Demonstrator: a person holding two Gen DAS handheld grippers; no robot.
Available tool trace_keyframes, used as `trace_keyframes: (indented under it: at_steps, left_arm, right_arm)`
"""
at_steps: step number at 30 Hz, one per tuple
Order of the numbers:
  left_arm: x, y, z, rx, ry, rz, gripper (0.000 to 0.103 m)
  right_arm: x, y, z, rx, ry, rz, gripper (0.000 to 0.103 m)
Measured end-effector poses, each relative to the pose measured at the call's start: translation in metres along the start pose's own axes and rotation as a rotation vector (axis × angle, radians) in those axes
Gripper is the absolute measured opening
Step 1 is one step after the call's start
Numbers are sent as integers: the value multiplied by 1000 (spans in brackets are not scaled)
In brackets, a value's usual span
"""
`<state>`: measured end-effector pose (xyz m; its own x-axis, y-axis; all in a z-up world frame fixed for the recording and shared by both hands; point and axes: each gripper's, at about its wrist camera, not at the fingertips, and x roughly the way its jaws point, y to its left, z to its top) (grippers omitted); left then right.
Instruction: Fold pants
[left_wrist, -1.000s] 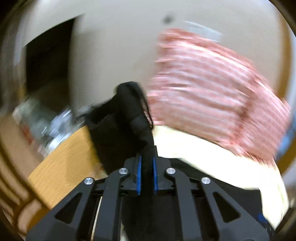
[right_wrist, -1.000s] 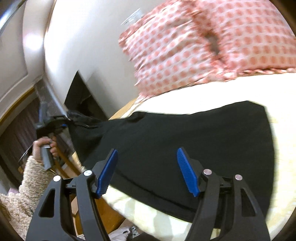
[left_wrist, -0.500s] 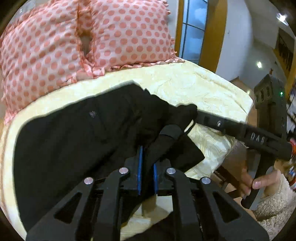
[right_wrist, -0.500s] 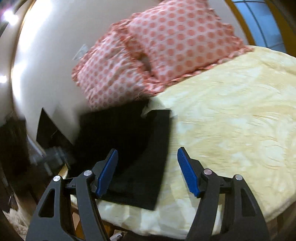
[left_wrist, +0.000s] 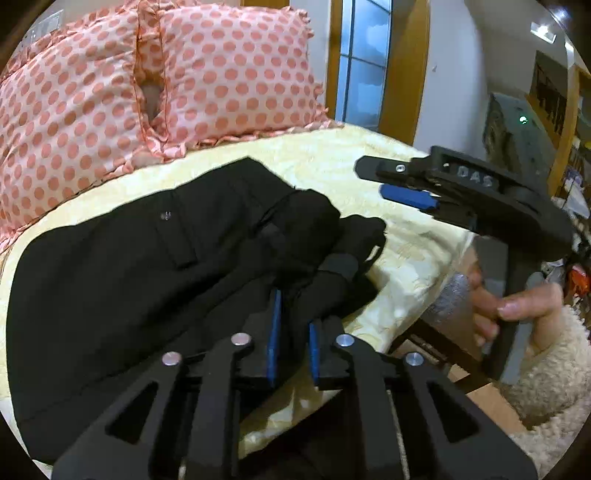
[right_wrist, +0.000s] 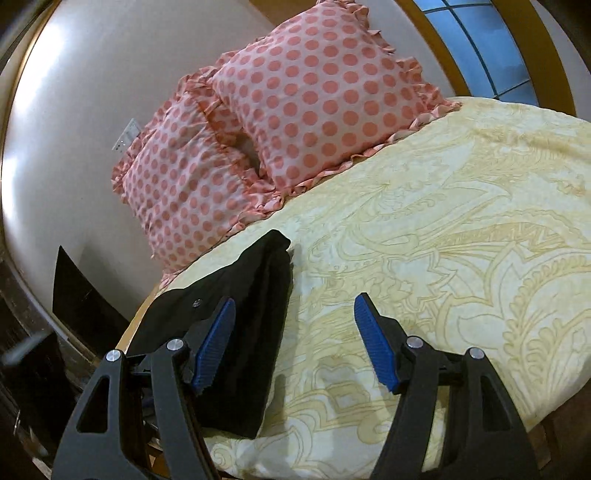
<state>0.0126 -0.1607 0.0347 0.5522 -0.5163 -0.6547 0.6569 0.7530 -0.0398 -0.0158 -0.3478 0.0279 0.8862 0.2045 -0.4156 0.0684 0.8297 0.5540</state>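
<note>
Lying folded on the yellow bedspread (right_wrist: 424, 258) are the black pants (left_wrist: 129, 266), near the bed's edge, just below two pink dotted pillows (left_wrist: 147, 81). You are holding the left gripper (left_wrist: 293, 325) low over the pants' bunched near end, and its jaws are opening. A fold of black cloth is sitting between the blue pads (left_wrist: 274, 332), but the pads are no longer pinching it tightly. In your right hand (left_wrist: 517, 306), wrapped in a fuzzy cream sleeve (left_wrist: 546, 369), you are holding the right gripper (right_wrist: 295, 336) out past the pants, over bare bedspread. Its jaws are standing wide apart with nothing between them. From the right wrist view, the pants are lying beside its left pad (right_wrist: 216, 343), partly behind it, folded into a long dark strip running toward the pillows.
</note>
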Motion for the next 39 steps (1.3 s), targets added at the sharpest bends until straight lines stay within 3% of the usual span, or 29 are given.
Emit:
trace_keyframes:
  at_steps: [1, 2, 3, 5, 7, 10, 13, 14, 17, 19, 23, 25, 27, 28, 29, 32, 39]
  left_arm:
    - [-9, 1, -1, -13, -17, -26, 25]
    - [-23, 6, -3, -33, -40, -72, 40]
    - [-34, 10, -3, -52, -73, -93, 62]
    - [-64, 21, -8, -97, -176, -48, 84]
    - [-81, 41, -12, -147, -250, 55, 92]
    - [-74, 73, -17, -225, -217, 252, 93]
    - [-55, 95, -28, -261, -121, 388, 93]
    - [-51, 98, -33, -275, -98, 402, 93]
    - [-41, 109, -53, -329, -20, 391, 94]
    - [-38, 106, -62, -310, -37, 398, 95]
    - [-41, 106, -64, -310, -56, 375, 99]
    - [-45, 111, -62, -326, -80, 327, 101]
    - [-50, 114, -65, -344, -103, 291, 101]
    - [-52, 115, -67, -341, -111, 278, 101]
    - [-52, 115, -66, -333, -112, 276, 101]
    - [-49, 110, -66, -301, -105, 292, 101]
    - [-52, 113, -68, -299, -114, 261, 101]
  right_arm:
    - [-1, 2, 2, -8, -6, 0, 69]
    - [-3, 7, 4, -27, -18, 6, 69]
    - [-4, 13, 7, -46, -29, 14, 69]
    - [-7, 26, 11, -84, -49, 47, 69]
    - [-4, 49, 12, -156, -50, 111, 69]
    - [15, 80, 5, -267, 24, 182, 69]
    - [40, 100, -8, -326, 114, 202, 69]
    - [49, 103, -13, -329, 145, 197, 69]
    - [61, 102, -23, -331, 205, 130, 70]
    - [70, 93, -32, -313, 260, 99, 71]
    - [65, 94, -38, -342, 267, 88, 70]
    - [66, 95, -30, -319, 288, 98, 70]
    - [61, 86, -7, -219, 279, 139, 73]
    - [60, 82, 5, -185, 258, 137, 83]
    - [60, 79, 15, -165, 242, 123, 86]
    - [87, 70, 44, -145, 285, 29, 85]
    - [142, 59, 47, -152, 416, -50, 73]
